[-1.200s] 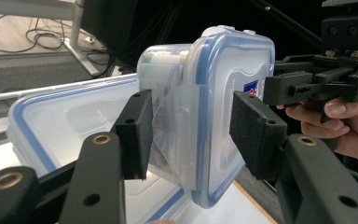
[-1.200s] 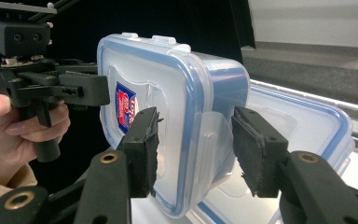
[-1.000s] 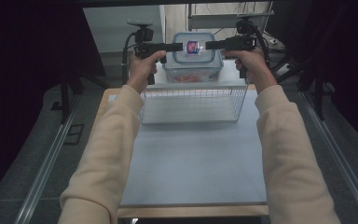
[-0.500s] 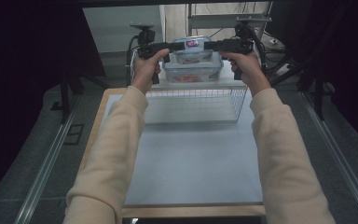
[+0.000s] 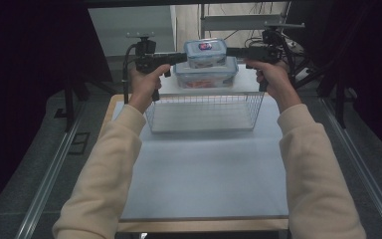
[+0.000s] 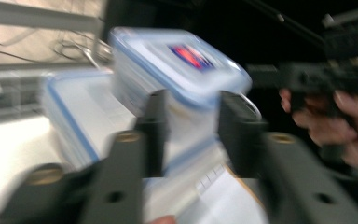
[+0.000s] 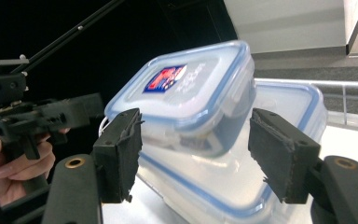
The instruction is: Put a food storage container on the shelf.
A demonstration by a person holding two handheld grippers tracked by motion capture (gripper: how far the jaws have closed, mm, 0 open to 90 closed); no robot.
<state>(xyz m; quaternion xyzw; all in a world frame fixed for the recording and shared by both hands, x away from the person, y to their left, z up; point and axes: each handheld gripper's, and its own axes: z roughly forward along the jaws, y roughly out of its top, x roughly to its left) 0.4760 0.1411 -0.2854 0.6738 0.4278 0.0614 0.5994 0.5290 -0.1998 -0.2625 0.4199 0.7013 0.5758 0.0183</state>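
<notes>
Beyond the wire basket (image 5: 204,110), the left gripper (image 5: 179,58) and right gripper (image 5: 233,51) are pinching the small container (image 5: 206,53) from opposite sides, sharing its weight above the larger container (image 5: 206,75).

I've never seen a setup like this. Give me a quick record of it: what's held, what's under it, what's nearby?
held: small lidded container, raised between left gripper and right gripper
grip: left jaws clamp one end; right jaws flank the other end, contact unclear
below: larger lidded container
nearby: wire basket, holding nothing
surface: table
</notes>
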